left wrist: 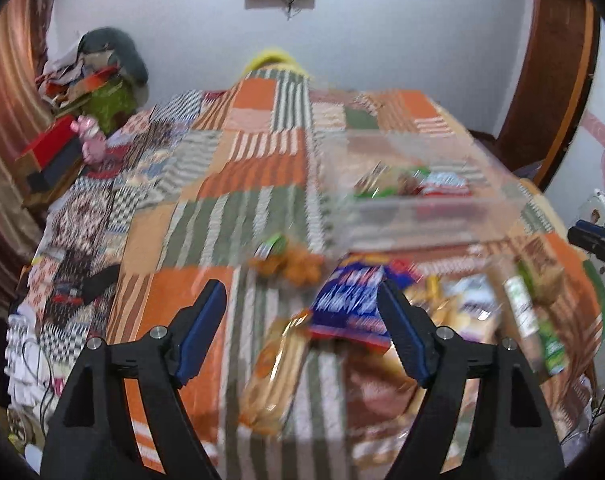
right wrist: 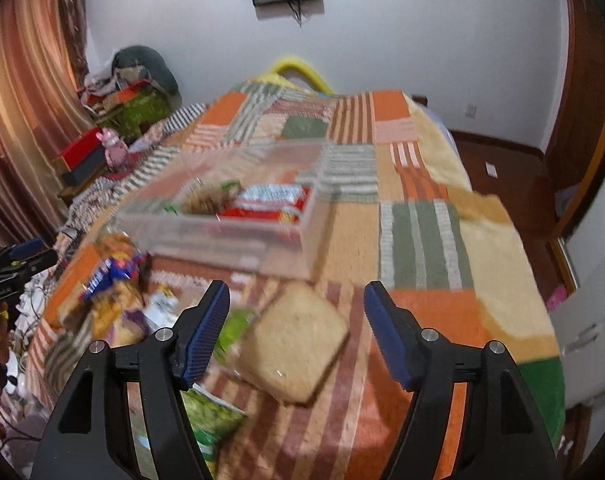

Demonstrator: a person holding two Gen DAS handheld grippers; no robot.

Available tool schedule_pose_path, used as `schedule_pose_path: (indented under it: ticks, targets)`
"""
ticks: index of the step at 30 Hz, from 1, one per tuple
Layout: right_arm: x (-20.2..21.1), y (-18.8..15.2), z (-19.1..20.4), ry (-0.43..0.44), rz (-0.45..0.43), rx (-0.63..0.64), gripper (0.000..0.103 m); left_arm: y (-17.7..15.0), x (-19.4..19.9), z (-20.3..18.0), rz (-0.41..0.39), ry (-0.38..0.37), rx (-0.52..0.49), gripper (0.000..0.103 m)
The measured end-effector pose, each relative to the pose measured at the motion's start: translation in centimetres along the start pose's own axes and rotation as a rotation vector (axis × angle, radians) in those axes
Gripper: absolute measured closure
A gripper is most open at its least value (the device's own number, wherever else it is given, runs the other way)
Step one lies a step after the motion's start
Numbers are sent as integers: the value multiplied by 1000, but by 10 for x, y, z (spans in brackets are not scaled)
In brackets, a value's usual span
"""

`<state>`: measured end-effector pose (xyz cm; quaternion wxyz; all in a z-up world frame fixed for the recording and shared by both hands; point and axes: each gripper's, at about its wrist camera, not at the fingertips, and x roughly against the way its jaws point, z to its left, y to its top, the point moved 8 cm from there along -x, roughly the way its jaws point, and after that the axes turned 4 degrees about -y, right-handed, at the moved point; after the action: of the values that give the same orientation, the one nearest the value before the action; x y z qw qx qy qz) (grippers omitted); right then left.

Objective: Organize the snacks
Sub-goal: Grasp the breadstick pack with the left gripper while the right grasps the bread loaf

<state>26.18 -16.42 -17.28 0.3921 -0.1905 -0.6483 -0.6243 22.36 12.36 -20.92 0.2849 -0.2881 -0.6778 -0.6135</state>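
Observation:
A clear plastic bin stands on the patchwork bed cover and holds a red packet and other snacks. In front of it lie loose snacks: a blue and red packet, a long biscuit pack, an orange snack bag and a bagged bread loaf. My left gripper is open and empty, above the blue packet and biscuit pack. My right gripper is open and empty, above the bread loaf. Both views are blurred.
A green snack bag lies by the right gripper's left finger. A tall green-labelled pack lies at the right of the pile. Boxes and clothes are stacked at the far left by the curtain. The bed's right edge drops to the floor.

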Motion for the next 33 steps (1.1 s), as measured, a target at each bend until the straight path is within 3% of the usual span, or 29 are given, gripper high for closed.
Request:
schedule_pose_path:
  ticks: [4,8,12,16,17,24,28,29,33]
  targets:
    - [-10,-11,-4,-3,39,-23,36,-31,-19,21,59,36,57,25]
    - [-19,-18,-9,35,78,-85,36,-56,-40,34,122,20,132,25]
    - [-27,-23,2,46,103,-65,36,-64,-50,32,132,15,132,27]
    - [-32,-29,8,47,115,-57,36,-67,-61,30,142,29,128,64]
    - [-33,-30,8,44,111,-69,36,-68,-62,31,146,30,133,69]
    - [-29,-40,6,63,119,-79,32,-67,-54,31,117,38,128,80]
    - [-35,-48,-2,104,154,-136,39,-61,-42,29,90,35,126,80]
    - [-33,-49,-5,106,152,-149,46,-59,-38,27,83,33,123,80]
    - [-29,-49,-12,70,136,-140,50,-48,-24,18,48,46,81,80]
